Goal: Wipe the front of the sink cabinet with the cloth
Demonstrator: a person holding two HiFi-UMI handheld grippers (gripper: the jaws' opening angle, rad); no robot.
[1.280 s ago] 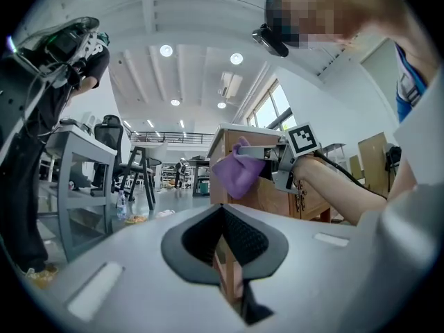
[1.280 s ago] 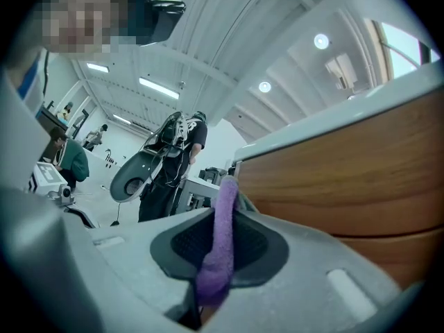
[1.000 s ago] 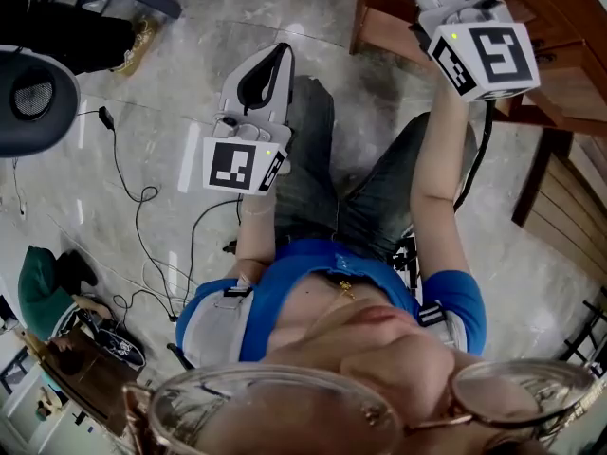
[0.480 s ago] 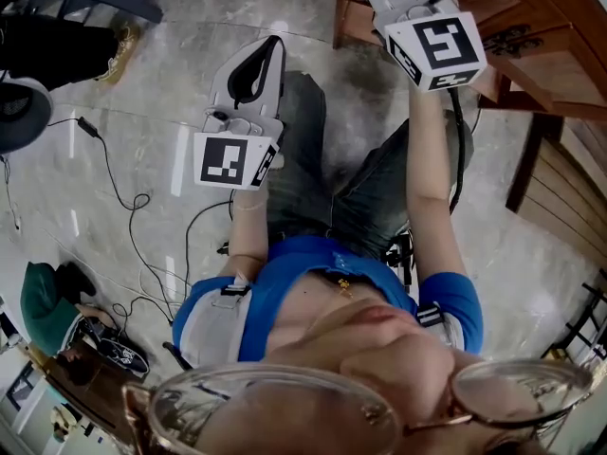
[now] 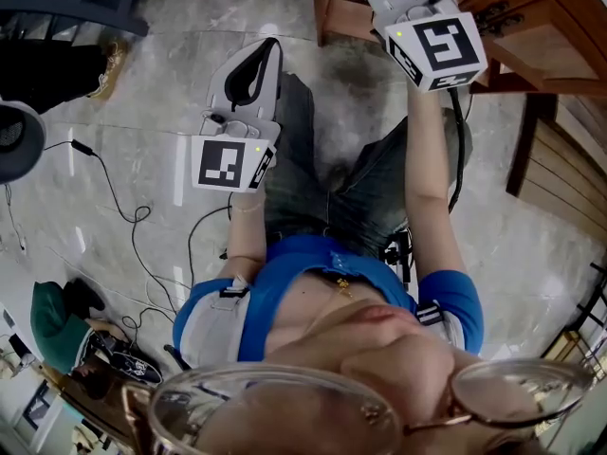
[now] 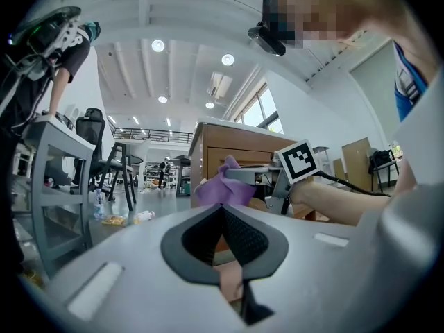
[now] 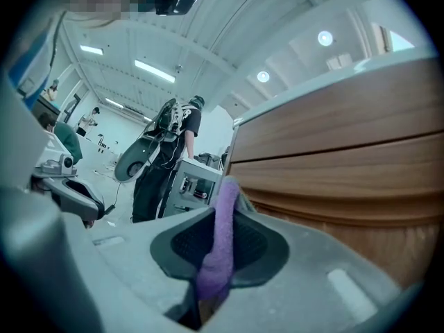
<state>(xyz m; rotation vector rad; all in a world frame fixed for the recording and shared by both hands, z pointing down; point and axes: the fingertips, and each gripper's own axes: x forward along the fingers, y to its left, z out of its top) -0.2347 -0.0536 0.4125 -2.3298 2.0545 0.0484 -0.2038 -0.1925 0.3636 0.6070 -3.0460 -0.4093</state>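
- right gripper view shows the purple cloth (image 7: 211, 269) pinched tight between the two jaws of the right gripper (image 7: 225, 214), with one end sticking up past the tips.
- the cloth looks soft, light and floppy. it bends over at the top, so it will fold and bunch up when pushed on wood.
- a good place to hold it is near the middle, like now, so a puffy bit is left free to rub with.
- it will not break, but it could slip out if the squeeze gets loose.
- the brown wood cabinet (image 7: 347, 144) is just beside the cloth. it is hard to tell if the cloth touches the wood yet.
- the wood front looks smooth and hard, with long grooves where dust could hide.
- the left gripper (image 6: 222, 217) has its jaws closed together with nothing in them. it is held out over the person's lap, well apart from the cabinet.
- the floor (image 5: 142, 93) is shiny grey stone, with thin black wires (image 5: 133, 216) lying on it.
- the room is a big hall with round lights (image 6: 158, 45) up high, chairs (image 6: 94, 148), and a person (image 7: 166, 165) in black standing far off.
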